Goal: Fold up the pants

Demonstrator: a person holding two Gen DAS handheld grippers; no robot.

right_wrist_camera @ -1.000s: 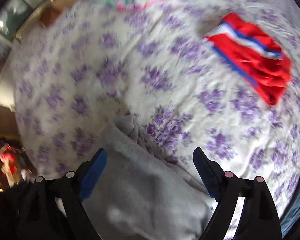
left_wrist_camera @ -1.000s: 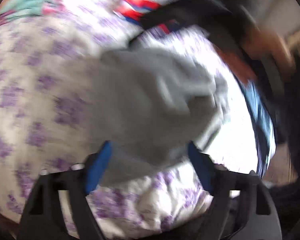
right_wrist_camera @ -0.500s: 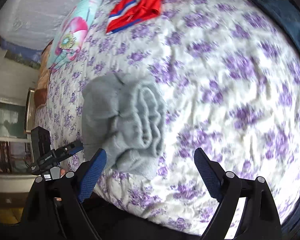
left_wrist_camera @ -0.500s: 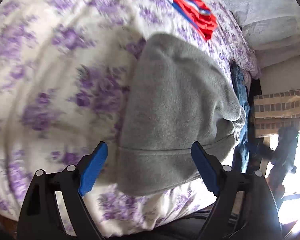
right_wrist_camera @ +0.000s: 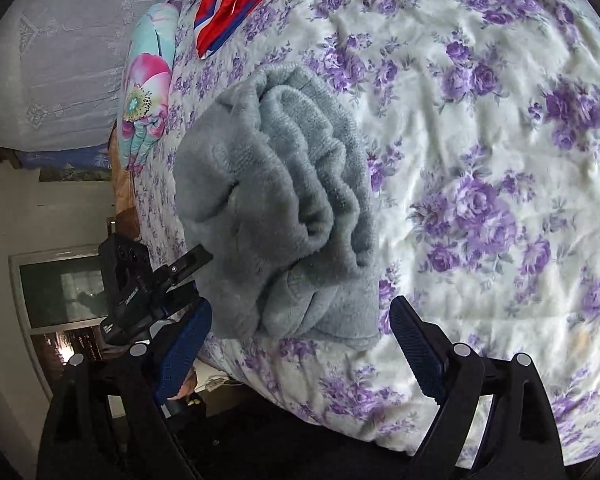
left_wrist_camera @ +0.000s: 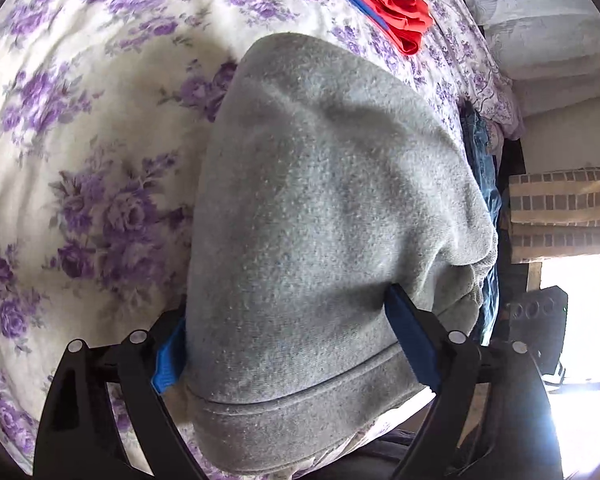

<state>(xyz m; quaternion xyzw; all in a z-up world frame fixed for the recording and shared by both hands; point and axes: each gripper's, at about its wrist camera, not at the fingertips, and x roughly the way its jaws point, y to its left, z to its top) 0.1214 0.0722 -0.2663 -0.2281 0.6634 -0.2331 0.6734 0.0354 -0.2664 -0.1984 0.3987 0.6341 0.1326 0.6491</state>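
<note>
While the folded grey pants [left_wrist_camera: 320, 220] lie bundled on the floral bed sheet [right_wrist_camera: 480, 120], the left hand-held gripper [left_wrist_camera: 284, 340] straddles them, jaws wide, pads beside the cloth. The right hand-held gripper [right_wrist_camera: 300, 344] stands spread near their edge, gripping nothing.

The grey fleece pants [left_wrist_camera: 324, 216] lie folded into a thick, compact bundle on the bed, near its front edge. From the left wrist view the top face is smooth and nubbly, with a stitched waistband running across the near end. From the right wrist view the bundle's [right_wrist_camera: 276, 208] open side shows several stacked layers curling into soft rounded folds, slightly uneven at the edges.
</note>
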